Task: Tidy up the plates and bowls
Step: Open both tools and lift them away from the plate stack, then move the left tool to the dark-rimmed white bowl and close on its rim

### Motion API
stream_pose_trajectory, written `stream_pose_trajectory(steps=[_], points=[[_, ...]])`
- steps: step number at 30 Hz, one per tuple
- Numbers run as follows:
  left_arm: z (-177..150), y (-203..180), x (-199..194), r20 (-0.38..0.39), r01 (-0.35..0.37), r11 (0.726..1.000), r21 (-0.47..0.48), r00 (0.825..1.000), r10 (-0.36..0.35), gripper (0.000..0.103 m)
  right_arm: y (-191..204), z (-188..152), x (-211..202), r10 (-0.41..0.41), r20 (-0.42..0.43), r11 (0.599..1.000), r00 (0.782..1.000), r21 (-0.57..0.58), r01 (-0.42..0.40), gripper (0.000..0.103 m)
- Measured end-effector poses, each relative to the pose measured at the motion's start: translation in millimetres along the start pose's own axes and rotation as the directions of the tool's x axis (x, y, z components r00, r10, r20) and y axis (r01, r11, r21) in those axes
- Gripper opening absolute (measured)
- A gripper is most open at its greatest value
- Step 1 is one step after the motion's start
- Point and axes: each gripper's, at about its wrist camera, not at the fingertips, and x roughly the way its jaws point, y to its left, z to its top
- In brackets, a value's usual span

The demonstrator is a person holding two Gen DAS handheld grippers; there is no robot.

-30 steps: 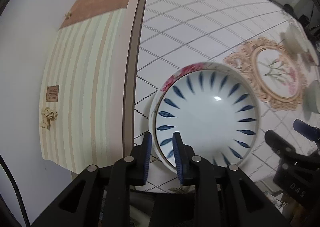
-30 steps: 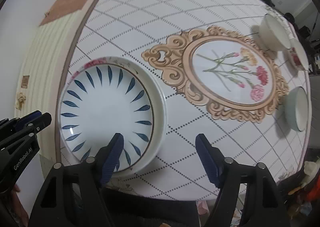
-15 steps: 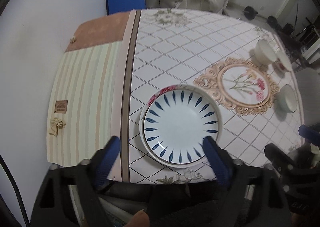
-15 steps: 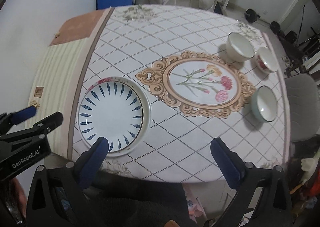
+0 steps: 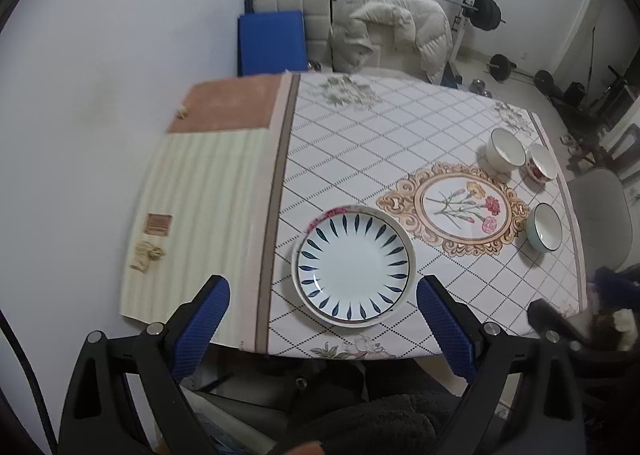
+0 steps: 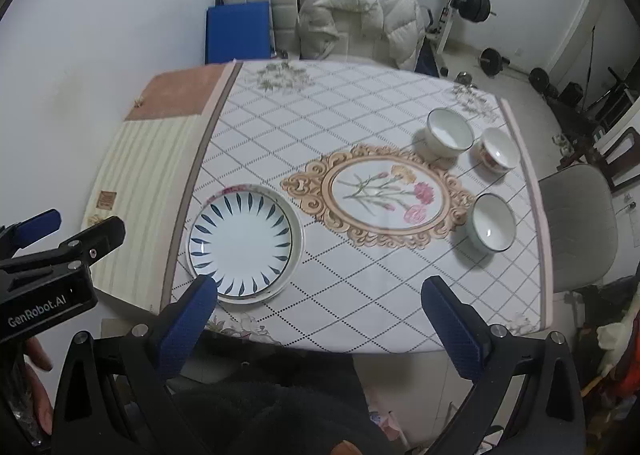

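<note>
A white plate with blue leaf marks [image 5: 354, 263] lies stacked on a floral-rimmed plate [image 5: 320, 219] near the table's front left; the leaf plate also shows in the right wrist view [image 6: 242, 241]. Three bowls stand at the right: a white one [image 6: 449, 131], a red-flowered one [image 6: 498, 151] and a pale green one [image 6: 493, 227]. My left gripper [image 5: 322, 329] is open and empty, held high above the front edge. My right gripper [image 6: 320, 325] is open and empty, also high and back from the table.
The table [image 6: 360, 263] has a checked cloth with a flower medallion [image 6: 380, 195]. A striped mat [image 5: 208, 207] covers its left part. A grey chair [image 6: 576, 223] stands at the right. A chair with a white jacket [image 6: 360, 23] and weights are behind.
My left gripper let go of the leaf plate's rim and opened wide. Both grippers rose and drew back from the table, so the whole table is in view.
</note>
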Motion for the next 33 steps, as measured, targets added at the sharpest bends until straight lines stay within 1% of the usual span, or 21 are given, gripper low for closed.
stream_pose_trajectory(steps=[5,9,16,20,23,24,25,27,29,31,33], points=[[-2,1,-24,0.020,0.014,1.000,-0.025,1.000,-0.014,0.096,-2,2,-39,-0.031,0.064,0.999,0.997,-0.014,0.031,0.103],[-5,1,-38,0.031,0.021,0.999,-0.039,0.999,-0.020,0.096,-6,4,-60,-0.034,0.093,0.999,0.995,-0.010,0.035,0.103],[-12,-4,-47,0.033,0.026,0.999,-0.045,0.999,-0.025,0.096,-9,0,-76,-0.018,0.111,1.000,0.994,-0.005,0.019,0.103],[-13,-10,-45,0.032,0.029,0.999,-0.038,0.999,-0.028,0.096,-16,-2,-71,0.006,0.105,1.000,0.994,0.011,-0.007,0.103],[-11,-18,-41,0.054,0.034,0.999,-0.028,0.998,-0.032,0.096,-27,-4,-61,0.058,0.110,0.997,0.992,0.045,-0.063,0.103],[-9,-20,-40,0.066,0.037,0.999,-0.023,0.997,-0.035,0.098,-35,-4,-58,0.071,0.128,0.995,0.989,0.066,-0.080,0.103],[-6,-25,-39,0.085,0.045,0.999,-0.014,0.995,-0.043,0.103,-41,-4,-56,0.082,0.145,0.993,0.986,0.078,-0.094,0.103],[0,-38,-35,0.107,0.083,0.997,0.003,0.991,-0.083,0.103,-56,-3,-48,0.089,0.175,0.989,0.981,0.102,-0.108,0.103],[6,-49,-30,0.112,0.104,0.994,0.020,0.988,-0.106,0.103,-76,1,-36,0.099,0.165,0.985,0.981,0.126,-0.121,0.103],[16,-69,-20,0.112,0.100,0.994,0.039,0.988,-0.104,0.103,-101,4,-23,0.116,0.152,0.977,0.981,0.162,-0.141,0.103],[27,-91,-7,0.100,0.103,0.993,0.059,0.989,-0.109,0.103,-130,9,-12,0.111,0.150,0.970,0.982,0.200,-0.140,0.103]])
